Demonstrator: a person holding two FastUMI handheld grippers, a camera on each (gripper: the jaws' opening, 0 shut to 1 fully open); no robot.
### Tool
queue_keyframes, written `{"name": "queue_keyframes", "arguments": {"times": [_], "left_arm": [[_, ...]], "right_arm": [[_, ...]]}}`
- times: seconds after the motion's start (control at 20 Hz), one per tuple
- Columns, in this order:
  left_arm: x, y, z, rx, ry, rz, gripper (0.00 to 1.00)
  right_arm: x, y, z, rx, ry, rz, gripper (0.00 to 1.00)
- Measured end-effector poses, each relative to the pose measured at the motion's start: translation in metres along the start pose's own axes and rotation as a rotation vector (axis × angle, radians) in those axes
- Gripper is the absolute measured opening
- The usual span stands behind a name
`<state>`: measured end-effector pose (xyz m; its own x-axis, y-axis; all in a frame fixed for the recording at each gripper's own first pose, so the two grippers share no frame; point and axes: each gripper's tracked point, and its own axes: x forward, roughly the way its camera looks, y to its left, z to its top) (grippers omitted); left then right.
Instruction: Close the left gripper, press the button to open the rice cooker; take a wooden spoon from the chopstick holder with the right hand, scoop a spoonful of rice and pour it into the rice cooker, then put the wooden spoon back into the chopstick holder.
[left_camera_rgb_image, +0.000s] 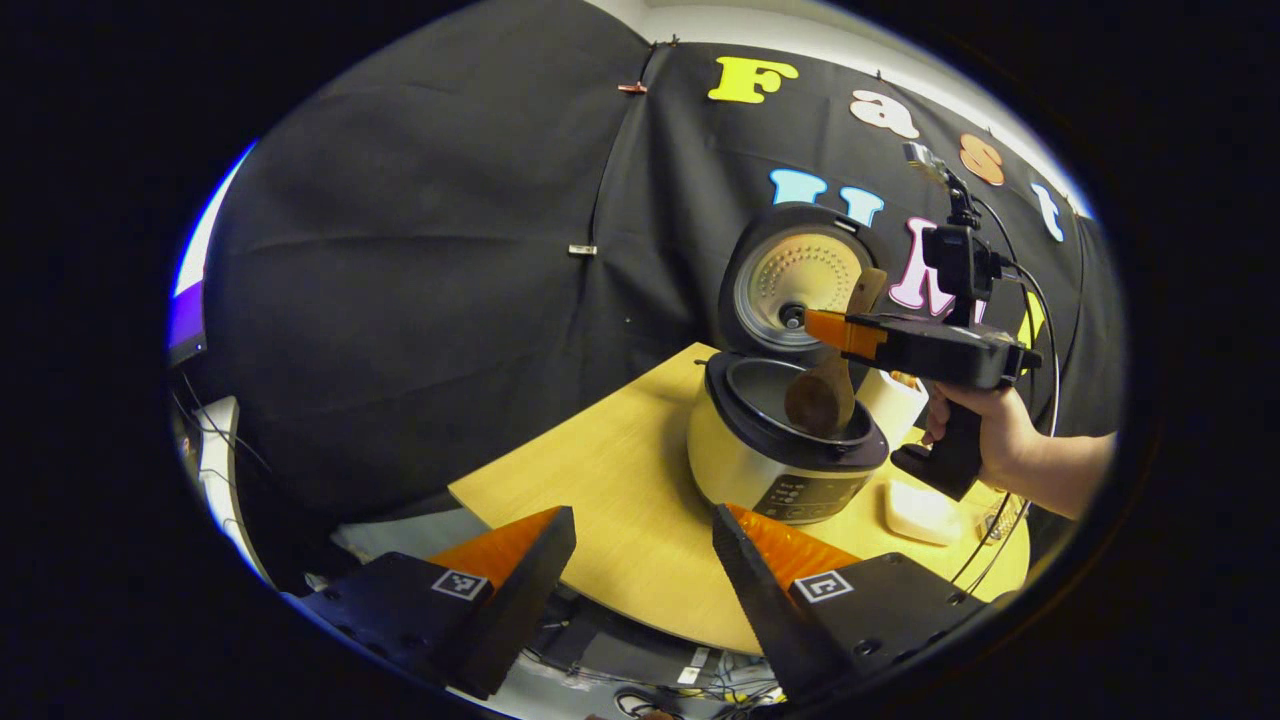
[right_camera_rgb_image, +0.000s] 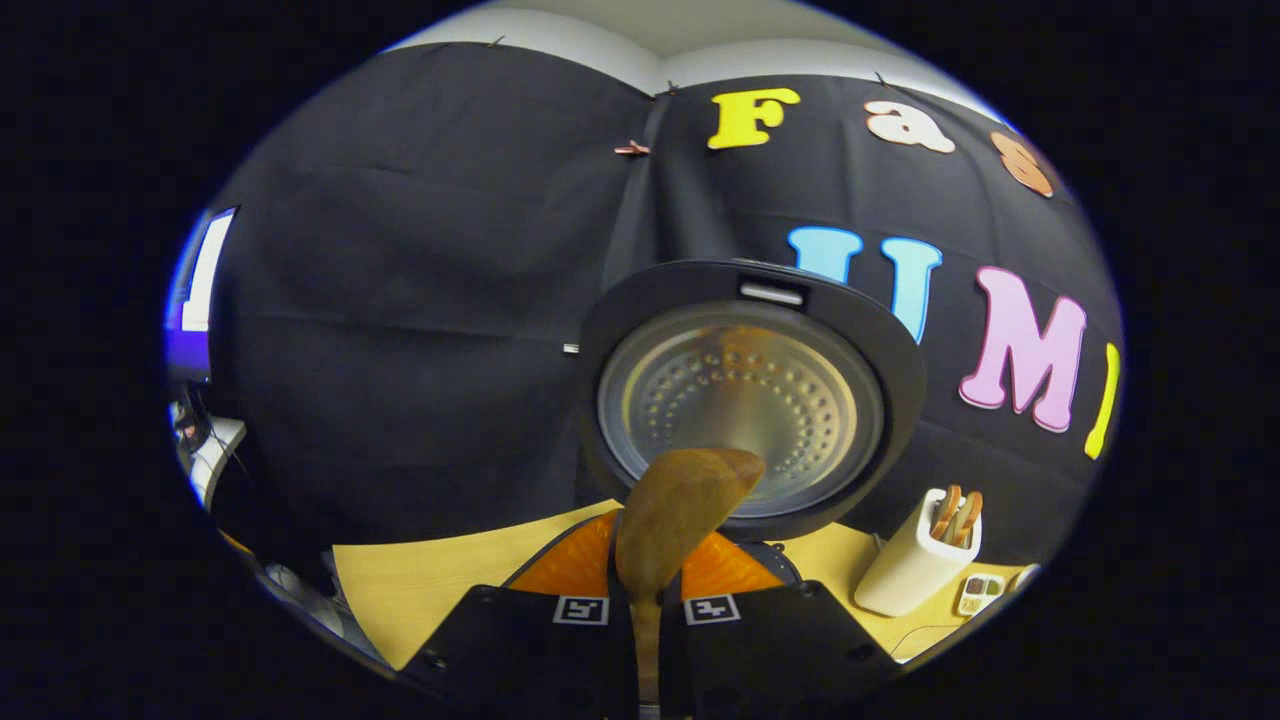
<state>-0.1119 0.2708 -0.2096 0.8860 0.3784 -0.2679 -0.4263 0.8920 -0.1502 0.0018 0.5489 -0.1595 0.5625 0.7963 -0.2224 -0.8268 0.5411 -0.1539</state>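
The right gripper (right_camera_rgb_image: 648, 600) has its fingers clamped on the handle of the wooden spoon (left_camera_rgb_image: 822, 398), whose bowl hangs at six o'clock from the grip, dipped into the open rice cooker (left_camera_rgb_image: 778, 455) with its lid (right_camera_rgb_image: 740, 405) standing upright behind. Stiff and light, the spoon looks easy to carry, though a smooth handle pinched partway along could swivel under a load; a hold nearer the bowl would likely steady it. The white chopstick holder (right_camera_rgb_image: 912, 565), with other wooden utensils in it, stands at four o'clock of the lid in the right gripper view. The left gripper (left_camera_rgb_image: 640, 560) hovers off the edge of the wooden table (left_camera_rgb_image: 600, 470), fingers apart, gripping nothing.
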Motion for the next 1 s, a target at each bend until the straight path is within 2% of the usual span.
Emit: {"name": "queue_keyframes", "arguments": {"times": [0.15, 0.4, 0.8, 1.0], "left_arm": [[0.000, 0.003, 0.012, 0.011, -0.032, 0.008, 0.95], [-0.004, -0.013, 0.023, 0.003, -0.058, -0.008, 0.95], [-0.013, -0.068, 0.033, 0.005, -0.069, -0.096, 0.95], [-0.016, -0.104, 0.043, 0.046, -0.084, -0.146, 0.95]], "right_arm": [[-0.002, -0.007, -0.001, 0.066, 0.012, -0.013, 0.13], [-0.018, -0.054, 0.026, 0.320, -0.036, -0.089, 0.13], [-0.086, -0.176, 0.038, 0.688, -0.077, -0.227, 0.13], [-0.141, -0.254, 0.036, 0.798, -0.138, -0.332, 0.13]]}}
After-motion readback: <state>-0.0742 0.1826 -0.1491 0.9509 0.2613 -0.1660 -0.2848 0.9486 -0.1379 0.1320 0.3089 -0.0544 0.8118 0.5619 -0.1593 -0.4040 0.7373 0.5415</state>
